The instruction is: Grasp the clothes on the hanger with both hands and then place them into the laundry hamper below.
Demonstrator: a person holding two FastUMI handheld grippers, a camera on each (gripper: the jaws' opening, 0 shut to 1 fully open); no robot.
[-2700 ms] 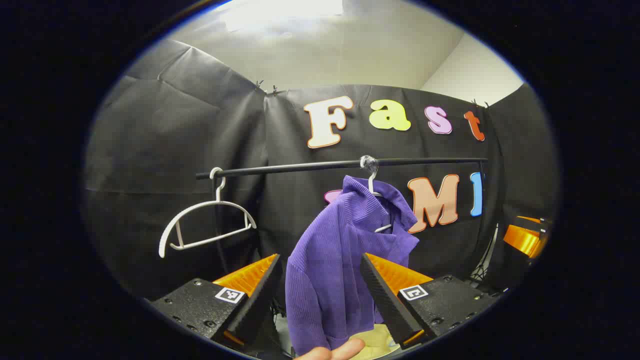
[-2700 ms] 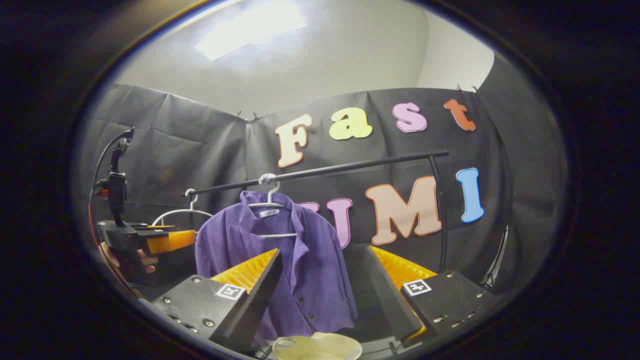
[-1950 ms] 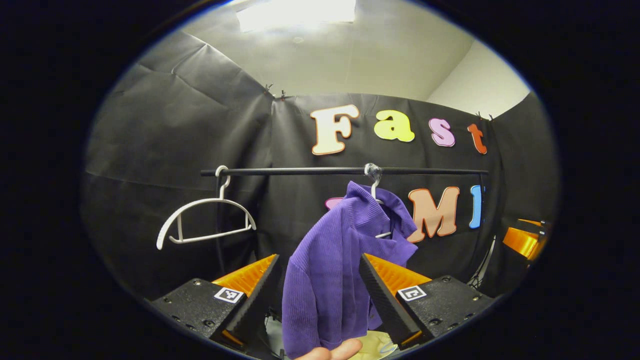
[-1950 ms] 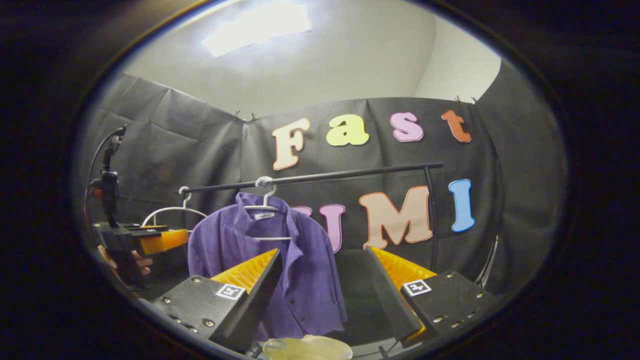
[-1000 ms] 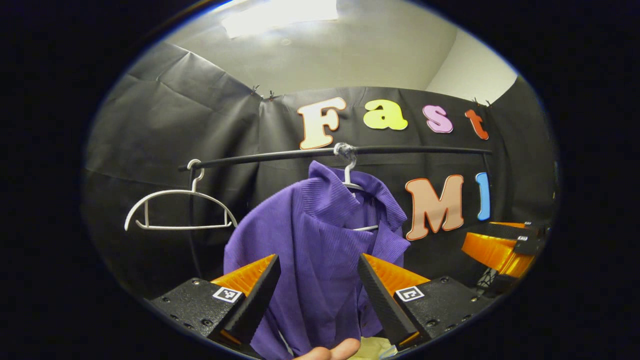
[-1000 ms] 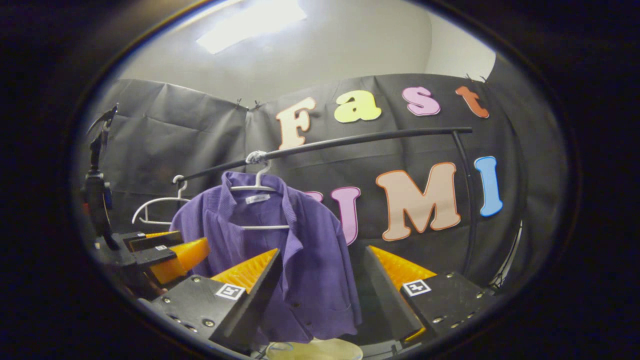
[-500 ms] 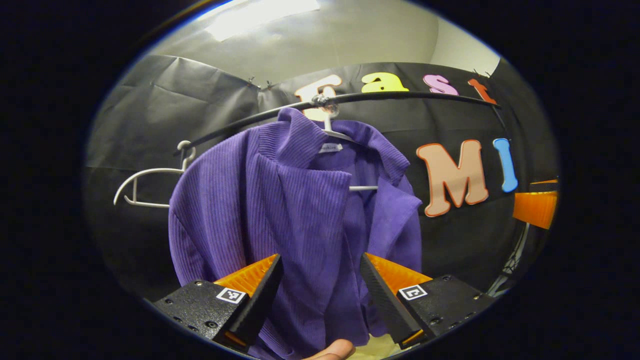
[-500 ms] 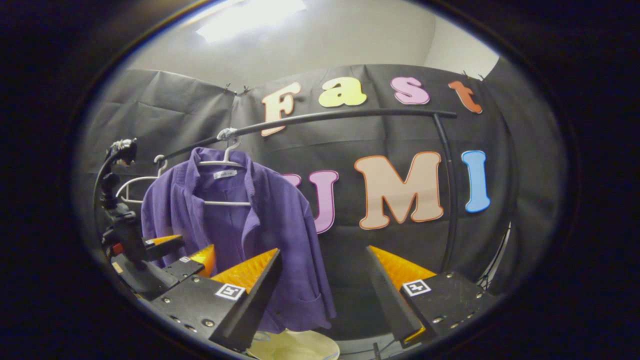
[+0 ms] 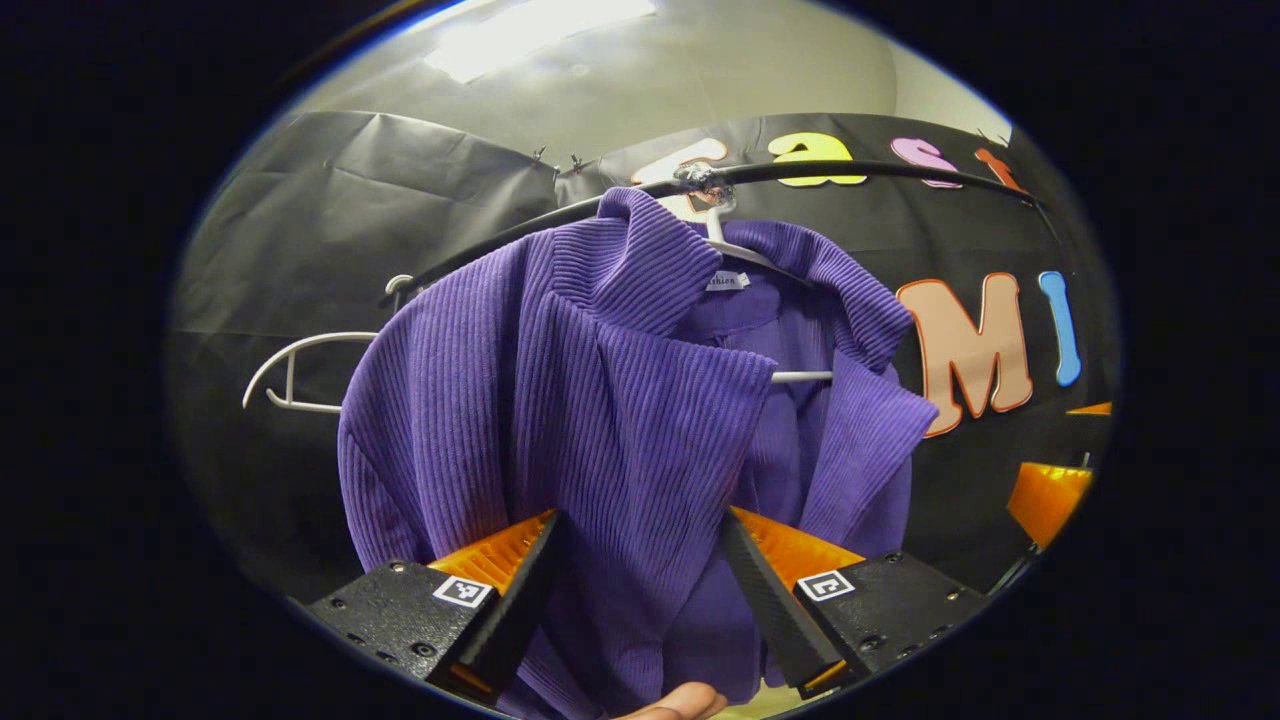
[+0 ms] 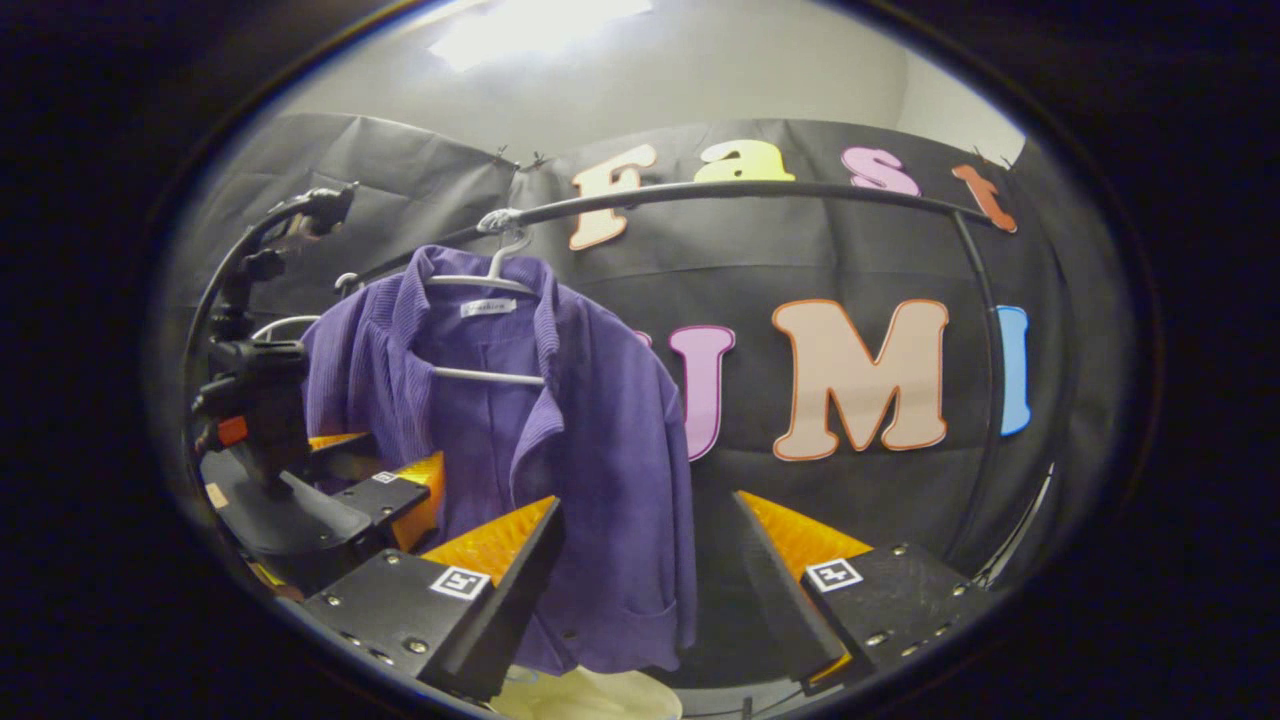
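Hanging from a black rail (image 9: 900,170), on a white hanger (image 9: 745,255): a purple ribbed jacket (image 9: 600,400), collar up at the hook, front panels falling open, sleeve draped down the near side. Seen in the right gripper view too, jacket (image 10: 600,440) hung from the rail (image 10: 760,190) toward its left end, hem just above a pale rounded rim (image 10: 590,695) at the bottom edge, possibly the hamper, too little in frame to say. Behind the jacket's shoulder, a second hanger (image 9: 290,365), white and bare, on the same rail.

Left tongs (image 9: 637,545) spread apart, jacket front lying in the gap between both fingers, neither finger clearly pressing the cloth. A fingertip (image 9: 675,703) peeking in at the bottom edge.

Right tongs (image 10: 645,530) likewise spread wide, lower right part of the jacket behind the gap, contact not clear. Left of them in that view, the other tongs (image 10: 390,480) close up against the jacket's sleeve side.
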